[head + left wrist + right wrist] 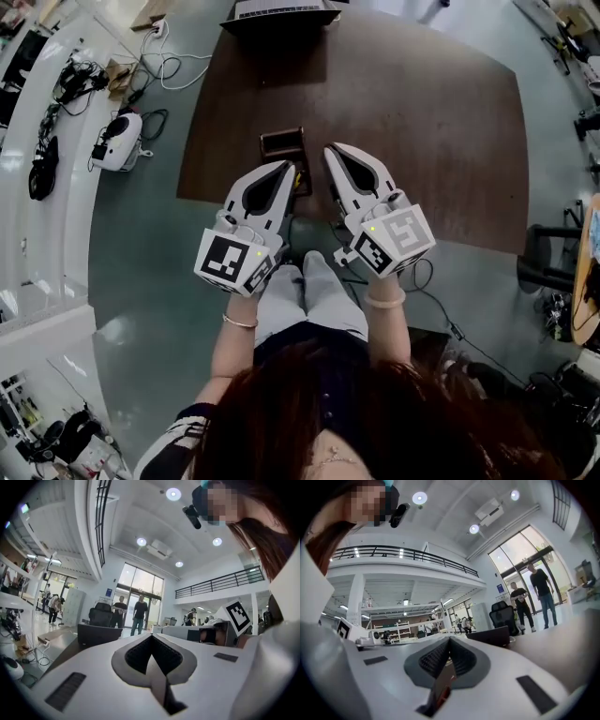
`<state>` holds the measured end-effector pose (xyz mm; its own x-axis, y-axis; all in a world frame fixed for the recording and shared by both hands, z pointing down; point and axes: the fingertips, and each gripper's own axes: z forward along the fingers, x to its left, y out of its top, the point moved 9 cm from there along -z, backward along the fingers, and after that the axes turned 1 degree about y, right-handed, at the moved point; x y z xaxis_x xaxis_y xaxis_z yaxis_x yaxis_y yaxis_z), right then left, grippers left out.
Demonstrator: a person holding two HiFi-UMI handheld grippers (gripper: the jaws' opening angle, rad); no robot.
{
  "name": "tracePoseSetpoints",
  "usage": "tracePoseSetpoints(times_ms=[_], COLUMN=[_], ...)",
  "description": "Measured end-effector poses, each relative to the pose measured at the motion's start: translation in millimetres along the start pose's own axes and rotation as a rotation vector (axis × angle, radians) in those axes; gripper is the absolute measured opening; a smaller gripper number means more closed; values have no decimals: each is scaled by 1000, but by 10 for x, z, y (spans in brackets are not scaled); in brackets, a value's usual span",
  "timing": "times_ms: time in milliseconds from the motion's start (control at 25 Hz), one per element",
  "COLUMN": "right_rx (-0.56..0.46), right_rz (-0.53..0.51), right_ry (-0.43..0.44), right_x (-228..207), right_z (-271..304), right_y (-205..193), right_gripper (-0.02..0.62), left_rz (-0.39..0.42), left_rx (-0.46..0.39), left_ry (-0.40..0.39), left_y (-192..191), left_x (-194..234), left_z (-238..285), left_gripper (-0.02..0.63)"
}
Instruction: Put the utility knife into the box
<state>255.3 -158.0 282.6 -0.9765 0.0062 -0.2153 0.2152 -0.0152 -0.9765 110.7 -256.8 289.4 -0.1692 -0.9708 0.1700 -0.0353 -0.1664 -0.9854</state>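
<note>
A small dark open box (281,142) sits on the brown table (422,122) near its front edge. My left gripper (286,170) hovers just in front of the box, pointing at it, jaws together with nothing between them. My right gripper (335,152) is to the right of the box, also shut and empty. Between the two grippers, at the table's edge, a small dark thing with a yellow spot (301,179) shows; it is too hidden to tell whether it is the utility knife. The left gripper (151,637) and the right gripper (449,640) look out level over the table, and neither view shows box or knife.
A dark laptop-like thing (279,13) stands at the table's far edge, seen too from the left gripper (100,634). Cables and a white device (117,141) lie on the floor to the left. Two standing people (131,613) are far off by glass doors.
</note>
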Motion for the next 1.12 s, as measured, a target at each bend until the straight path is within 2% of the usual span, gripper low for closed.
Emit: tracePoseSetpoints(times_ms=[240,440,1120], right_rx=[-36,-34,-19], right_rz=[-55,-107,-104], right_ry=[9,11,40], right_x=[136,161,234], right_z=[-214,-260,-308], right_y=[375,526,531], right_gripper=[15,15,15], left_rz=[53,94,99], left_rx=[-58,-94,-96], left_ry=[-21,-9,4], left_y=[380,568,577], left_x=[-213,-246,-270], left_z=[-42,-48,-132], left_gripper=[0,0,0])
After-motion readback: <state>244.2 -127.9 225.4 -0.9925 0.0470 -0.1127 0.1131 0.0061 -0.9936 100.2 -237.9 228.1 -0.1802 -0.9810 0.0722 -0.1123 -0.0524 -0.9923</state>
